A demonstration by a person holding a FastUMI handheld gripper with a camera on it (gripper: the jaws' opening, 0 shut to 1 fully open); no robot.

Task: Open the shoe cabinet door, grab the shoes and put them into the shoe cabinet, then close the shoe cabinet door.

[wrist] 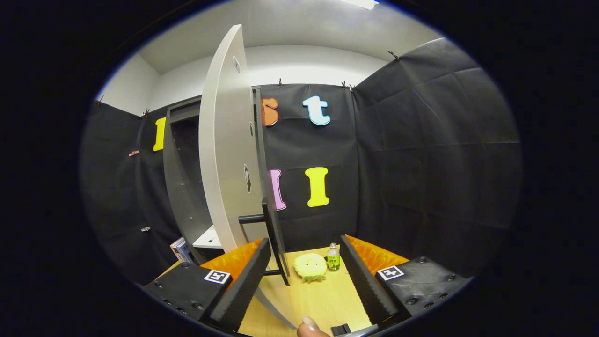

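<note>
The shoe cabinet (183, 187) stands at the left with its pale door (225, 154) swung open, edge-on toward me. The door's dark bar handle (276, 243) runs down its free edge and sits just ahead of my left finger, between the two fingers. My gripper (304, 281) is open, with a wide gap and nothing pressed by both fingers. A white shelf (208, 238) shows low inside the cabinet. No shoes are in sight.
On the wooden table (323, 299), beyond the fingers, lie a yellow round plush toy (310, 267) and a small green-labelled bottle (333, 258). A book-like item (181, 250) leans at the cabinet's foot. A fingertip (310, 327) shows below the fingers, beside a small black object (340, 329).
</note>
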